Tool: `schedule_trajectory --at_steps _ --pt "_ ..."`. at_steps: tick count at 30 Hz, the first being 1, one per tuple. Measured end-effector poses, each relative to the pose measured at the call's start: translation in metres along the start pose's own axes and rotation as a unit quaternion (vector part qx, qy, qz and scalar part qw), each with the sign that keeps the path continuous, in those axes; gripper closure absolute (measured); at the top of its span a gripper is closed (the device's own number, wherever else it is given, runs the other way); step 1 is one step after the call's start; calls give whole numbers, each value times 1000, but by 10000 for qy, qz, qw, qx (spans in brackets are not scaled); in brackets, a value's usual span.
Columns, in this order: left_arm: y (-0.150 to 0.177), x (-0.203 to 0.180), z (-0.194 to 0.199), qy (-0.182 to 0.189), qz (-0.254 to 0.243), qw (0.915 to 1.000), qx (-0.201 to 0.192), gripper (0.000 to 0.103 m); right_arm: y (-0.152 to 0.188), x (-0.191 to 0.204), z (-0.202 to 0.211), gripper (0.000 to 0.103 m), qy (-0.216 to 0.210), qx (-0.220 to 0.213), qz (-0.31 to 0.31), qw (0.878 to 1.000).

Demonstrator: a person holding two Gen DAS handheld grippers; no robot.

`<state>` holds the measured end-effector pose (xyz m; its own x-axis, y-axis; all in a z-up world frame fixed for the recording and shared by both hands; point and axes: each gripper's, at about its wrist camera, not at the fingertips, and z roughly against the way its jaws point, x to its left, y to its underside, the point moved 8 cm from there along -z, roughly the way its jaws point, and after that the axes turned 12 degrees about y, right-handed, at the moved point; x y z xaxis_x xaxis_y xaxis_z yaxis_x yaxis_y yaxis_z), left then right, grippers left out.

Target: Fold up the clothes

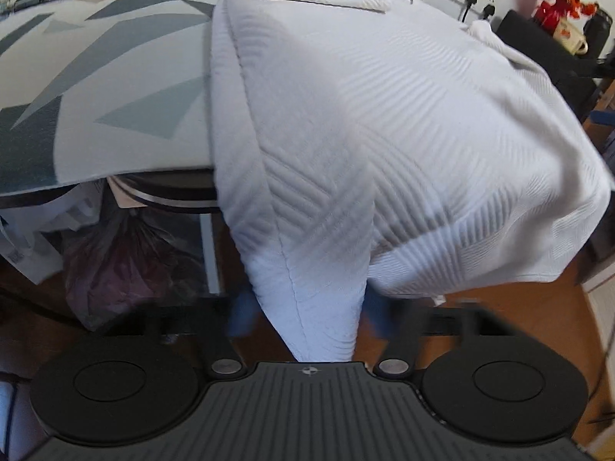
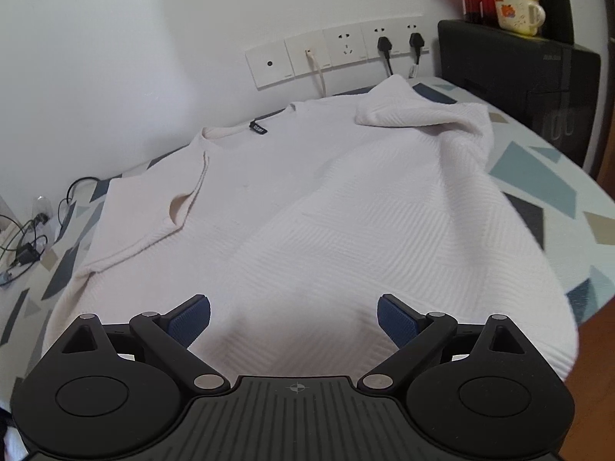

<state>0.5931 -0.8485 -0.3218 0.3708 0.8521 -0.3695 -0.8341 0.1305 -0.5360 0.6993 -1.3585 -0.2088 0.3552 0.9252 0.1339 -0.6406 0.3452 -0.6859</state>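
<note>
A white ribbed short-sleeved shirt lies spread on a table with a grey-and-teal patterned cloth, collar toward the wall. Its right sleeve is folded over onto the body. In the left wrist view the shirt hangs over the table's front edge. A bunched fold of the hem runs down between the blurred blue fingers of my left gripper, which is shut on it. My right gripper stands open just above the shirt's lower part, with only flat fabric beneath its blue pads.
Wall sockets with plugs and cords sit behind the table. A black box with a cup and red flowers stands at the right. Cables lie at the table's left end. A dark bag sits under the table on the wooden floor.
</note>
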Motion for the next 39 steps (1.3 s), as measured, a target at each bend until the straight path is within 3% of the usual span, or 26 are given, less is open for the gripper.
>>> schedule_trajectory --at_steps 4,8,11,16,20,22,24,26,30,35,39 --pt "7 -4 37 -442 120 9983 -362 96 11 -19 6 11 87 51 109 9999" --pt "11 9 80 -845 600 9906 -893 97 21 -32 -4 12 262 62 143 9995" --pt "11 14 94 -1055 697 9868 -1010 97 22 -44 -13 12 394 -85 -52 9992" --pt "12 13 108 -1157 584 9862 -1030 95 36 -58 -43 14 658 582 -71 9961" --pt "24 21 110 -1612 739 9817 -698 75 41 -52 -48 8 737 576 335 9950" --pt "24 23 115 -1876 815 9766 -662 75 42 -51 -48 7 752 593 343 9948" --pt "21 22 123 -2164 818 9706 -660 67 41 -50 -47 7 713 641 291 9950" --pt "12 16 134 -2405 730 9652 -726 46 37 -51 -42 9 531 687 120 9962" --pt "-24 -17 150 -2325 306 9667 -1028 34 18 -56 -15 6 -106 330 -290 9990" --pt "-89 -75 144 -1884 -218 9715 -1425 12 -28 -87 23 1 20 -460 -284 9985" --pt "-139 -122 116 -1341 -502 9785 -1484 8 -71 -141 49 1 367 -854 -565 9941"
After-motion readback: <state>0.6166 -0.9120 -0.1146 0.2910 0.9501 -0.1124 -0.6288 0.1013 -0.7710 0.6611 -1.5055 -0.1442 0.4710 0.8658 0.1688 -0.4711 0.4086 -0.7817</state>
